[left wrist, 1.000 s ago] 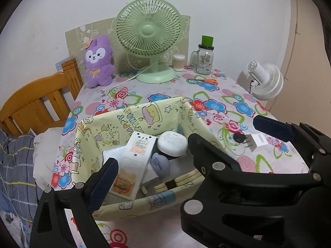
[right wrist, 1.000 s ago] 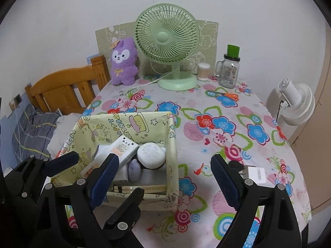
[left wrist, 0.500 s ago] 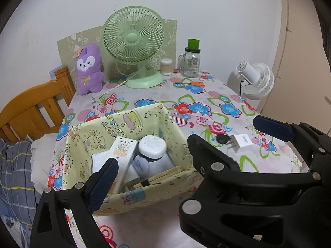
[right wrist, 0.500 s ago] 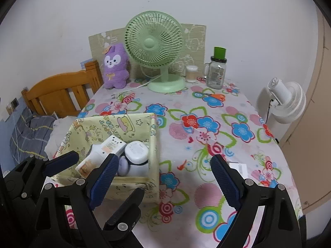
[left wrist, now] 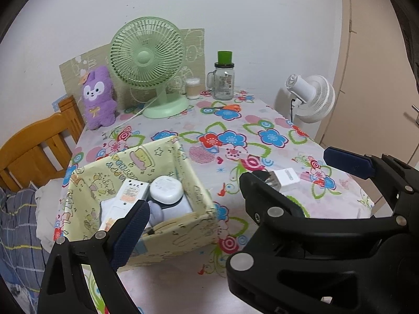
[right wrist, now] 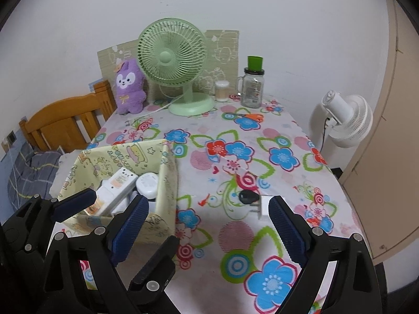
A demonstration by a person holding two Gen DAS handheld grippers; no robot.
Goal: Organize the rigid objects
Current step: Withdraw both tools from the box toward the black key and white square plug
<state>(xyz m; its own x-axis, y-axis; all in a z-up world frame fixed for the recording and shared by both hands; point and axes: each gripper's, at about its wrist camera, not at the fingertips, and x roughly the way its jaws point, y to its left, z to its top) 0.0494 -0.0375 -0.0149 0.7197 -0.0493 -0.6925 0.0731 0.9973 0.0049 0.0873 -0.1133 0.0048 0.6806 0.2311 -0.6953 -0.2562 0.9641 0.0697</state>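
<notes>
Both grippers gape wide and hold nothing. Right gripper hangs low over the tablecloth, its right finger just in front of the white plug — the black fob lies touching or just beside the plug's prongs, can't tell which. Left gripper sits at the near wall of the yellow box, which already holds a white remote-like unit, a round white device and more underneath.

Step in hand looks like picking up the plug, one of the last loose pieces on the cloth. To do it well: shift right so both fingers straddle the white body, not the prongs; come down square and close on the flat sides. Keep clear of the fob, or it gets dragged along. Left-wrist view shows the plug partly hidden behind the right gripper's black frame. Carry it high over the box wall — the fabric looks soft and would fold if bumped.
</notes>
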